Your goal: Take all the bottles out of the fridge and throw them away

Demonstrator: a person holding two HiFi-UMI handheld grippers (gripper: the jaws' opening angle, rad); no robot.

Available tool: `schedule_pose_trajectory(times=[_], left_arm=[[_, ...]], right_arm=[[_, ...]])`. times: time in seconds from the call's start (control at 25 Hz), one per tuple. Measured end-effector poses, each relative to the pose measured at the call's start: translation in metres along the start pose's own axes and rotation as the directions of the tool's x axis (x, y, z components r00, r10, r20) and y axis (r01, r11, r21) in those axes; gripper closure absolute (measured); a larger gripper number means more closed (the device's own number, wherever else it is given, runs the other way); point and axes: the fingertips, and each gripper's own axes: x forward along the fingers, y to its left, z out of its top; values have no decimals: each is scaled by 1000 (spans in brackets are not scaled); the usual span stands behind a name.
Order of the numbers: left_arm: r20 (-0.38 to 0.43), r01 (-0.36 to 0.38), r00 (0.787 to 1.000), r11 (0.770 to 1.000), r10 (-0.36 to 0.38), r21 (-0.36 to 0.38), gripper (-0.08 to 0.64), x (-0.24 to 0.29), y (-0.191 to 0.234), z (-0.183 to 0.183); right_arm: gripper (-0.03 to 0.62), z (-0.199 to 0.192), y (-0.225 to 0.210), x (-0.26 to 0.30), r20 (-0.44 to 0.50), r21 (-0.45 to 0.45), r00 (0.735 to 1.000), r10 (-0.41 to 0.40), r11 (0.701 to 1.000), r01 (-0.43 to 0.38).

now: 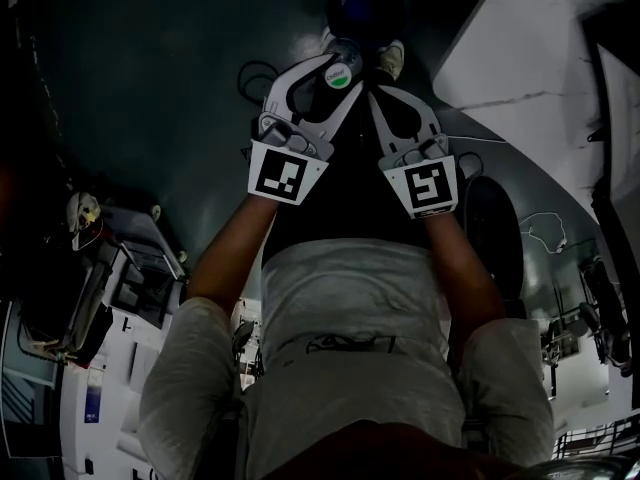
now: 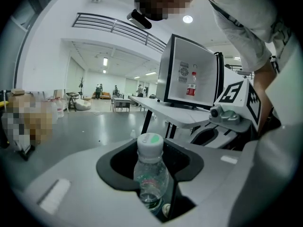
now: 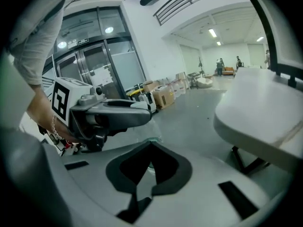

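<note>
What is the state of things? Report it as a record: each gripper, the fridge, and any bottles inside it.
left gripper: shut on a clear bottle with a white cap
right gripper: shut, nothing between its jaws
fridge: open, standing on a white table
inside the fridge: one red-label bottle, upright

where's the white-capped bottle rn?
Head view, top centre: the bottle is gripped in the left tool, just left of the right tool, over the dark floor.
</note>
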Motion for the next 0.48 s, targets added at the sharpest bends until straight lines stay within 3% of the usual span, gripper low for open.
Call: schedule_pose_trajectory(times=[0.48], left_arm=[[-20,45,999,998,-44,35,400,30,-11,-60]], right_arm=[[584,-51,-31,34,-13,-51,1000,-17,999,17]])
